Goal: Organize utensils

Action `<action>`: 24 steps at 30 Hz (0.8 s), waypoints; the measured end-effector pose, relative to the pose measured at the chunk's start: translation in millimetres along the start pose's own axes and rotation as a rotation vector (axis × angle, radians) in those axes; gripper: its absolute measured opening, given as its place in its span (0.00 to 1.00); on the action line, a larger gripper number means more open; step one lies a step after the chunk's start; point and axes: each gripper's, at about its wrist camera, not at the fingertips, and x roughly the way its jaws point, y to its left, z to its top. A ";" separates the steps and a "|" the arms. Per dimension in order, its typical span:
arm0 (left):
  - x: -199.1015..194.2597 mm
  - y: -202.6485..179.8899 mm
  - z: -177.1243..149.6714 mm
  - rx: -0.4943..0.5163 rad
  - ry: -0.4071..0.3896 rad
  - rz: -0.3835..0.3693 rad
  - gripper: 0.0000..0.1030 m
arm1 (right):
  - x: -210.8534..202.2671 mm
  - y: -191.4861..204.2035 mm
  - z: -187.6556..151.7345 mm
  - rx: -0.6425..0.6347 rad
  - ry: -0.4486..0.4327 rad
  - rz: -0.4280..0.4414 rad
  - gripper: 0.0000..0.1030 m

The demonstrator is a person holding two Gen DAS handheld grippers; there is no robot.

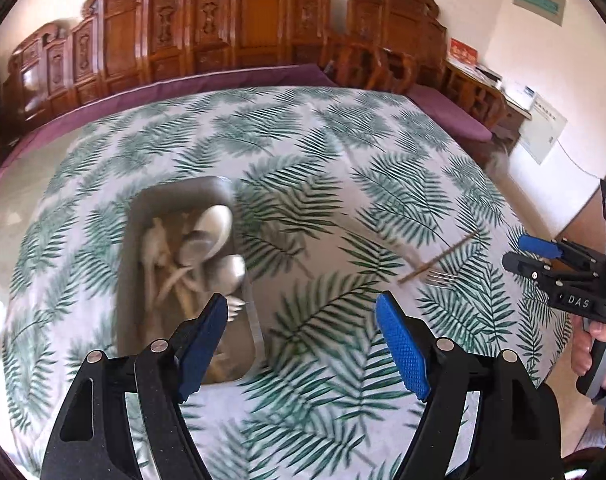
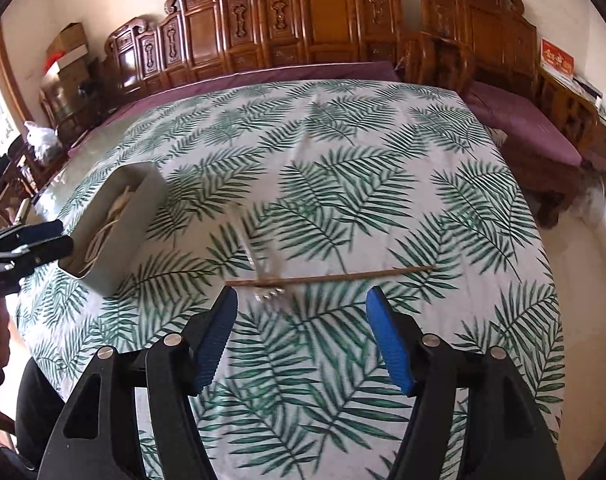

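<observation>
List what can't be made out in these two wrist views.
- Container: left wrist view, utensils overlap and blur, and the left gripper finger covers the near end, so no count.
- Same container, right wrist view: its wall hides most contents.
- Fork and chopstick: blurred; whether they touch where they cross is unclear.
- Right gripper: cut off by the frame edge in the left wrist view.
</observation>
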 end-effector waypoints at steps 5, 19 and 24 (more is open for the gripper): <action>32.9 -26.2 3.4 0.055 0.040 -0.043 0.71 | 1.9 -20.5 -7.0 0.019 0.016 -0.014 0.67; 119.6 -80.0 5.9 0.200 0.142 -0.110 0.49 | 8.2 -49.5 -32.3 0.066 0.057 -0.014 0.67; 133.6 -92.2 8.8 0.251 0.155 -0.124 0.46 | 9.1 -57.5 -36.1 0.083 0.064 -0.017 0.67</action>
